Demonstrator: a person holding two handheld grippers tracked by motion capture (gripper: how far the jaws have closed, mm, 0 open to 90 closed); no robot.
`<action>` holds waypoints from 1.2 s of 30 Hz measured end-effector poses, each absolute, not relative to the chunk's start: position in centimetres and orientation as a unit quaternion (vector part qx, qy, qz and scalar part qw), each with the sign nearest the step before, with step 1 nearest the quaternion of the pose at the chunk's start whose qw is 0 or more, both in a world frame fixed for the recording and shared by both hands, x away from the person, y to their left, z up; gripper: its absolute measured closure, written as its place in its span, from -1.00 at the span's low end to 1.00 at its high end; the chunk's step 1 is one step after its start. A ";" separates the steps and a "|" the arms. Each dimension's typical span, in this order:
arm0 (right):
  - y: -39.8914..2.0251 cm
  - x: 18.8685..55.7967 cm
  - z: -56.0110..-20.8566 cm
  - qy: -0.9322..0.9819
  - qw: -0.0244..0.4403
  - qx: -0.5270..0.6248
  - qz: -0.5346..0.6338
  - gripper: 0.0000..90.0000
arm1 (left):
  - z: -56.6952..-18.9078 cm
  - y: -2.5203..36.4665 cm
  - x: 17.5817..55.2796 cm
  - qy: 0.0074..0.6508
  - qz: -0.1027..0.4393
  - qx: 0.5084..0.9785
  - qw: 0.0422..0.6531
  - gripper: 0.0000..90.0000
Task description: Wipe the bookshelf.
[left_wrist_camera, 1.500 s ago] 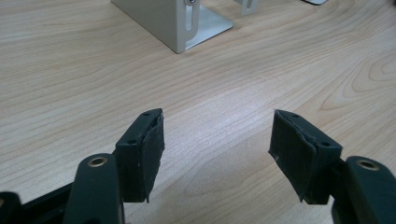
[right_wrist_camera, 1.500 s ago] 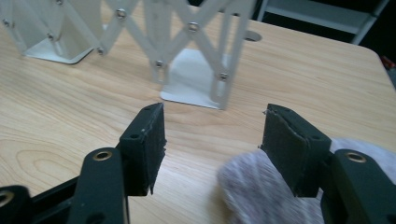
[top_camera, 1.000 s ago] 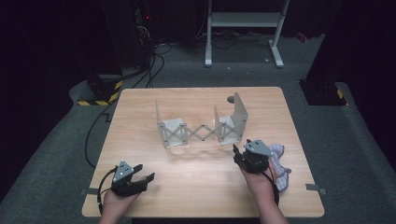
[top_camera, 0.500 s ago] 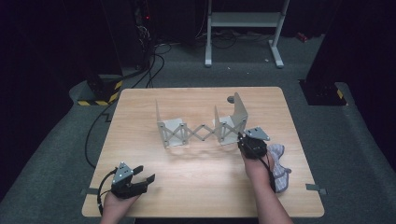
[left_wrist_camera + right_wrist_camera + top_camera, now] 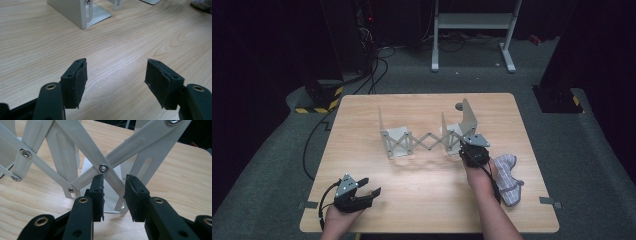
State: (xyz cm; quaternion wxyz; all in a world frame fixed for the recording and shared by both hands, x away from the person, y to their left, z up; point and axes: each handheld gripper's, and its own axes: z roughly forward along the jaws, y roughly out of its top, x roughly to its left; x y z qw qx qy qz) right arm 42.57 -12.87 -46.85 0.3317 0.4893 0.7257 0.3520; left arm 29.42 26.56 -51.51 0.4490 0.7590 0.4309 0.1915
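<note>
The white metal scissor-lattice rack (image 5: 427, 132) is standing mid-table on the pale wood-grain table (image 5: 422, 190). The right gripper (image 5: 113, 192), having just narrowed its jaws, is straddling a flat riveted slat without visibly pressing it. The left gripper (image 5: 116, 80) is hovering wide open over bare wood. The high view is showing a crumpled checked cloth (image 5: 507, 175) lying beside the right hand.
</note>
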 end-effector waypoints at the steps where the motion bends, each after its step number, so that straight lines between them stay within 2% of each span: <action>1: -12.8 42.6 -46.9 0.725 0.331 0.490 0.352 0.50 | -51.4 26.6 29.4 0.431 0.192 0.758 0.451 -0.24; 5: -12.5 42.8 -47.0 0.726 0.326 0.491 0.354 0.42 | -51.3 26.7 29.4 0.436 0.192 0.752 0.456 -0.24; 14: -12.3 43.8 -46.5 0.720 0.331 0.498 0.354 0.44 | -51.5 26.3 29.6 0.435 0.186 0.755 0.453 -0.24; 18: -12.3 45.0 -46.9 0.717 0.336 0.508 0.339 0.48 | -51.5 26.2 29.6 0.428 0.190 0.761 0.448 -0.24; 29: -12.5 48.4 -47.1 0.718 0.340 0.519 0.316 0.43 | -51.4 26.3 29.3 0.433 0.186 0.757 0.452 -0.24; 31: -12.4 47.9 -46.8 0.716 0.340 0.521 0.318 0.43 | -51.5 26.5 29.3 0.436 0.186 0.755 0.452 -0.23; 36: -11.0 43.8 -44.9 0.714 0.345 0.480 0.375 0.40 | -51.6 26.4 29.5 0.433 0.187 0.759 0.449 -0.23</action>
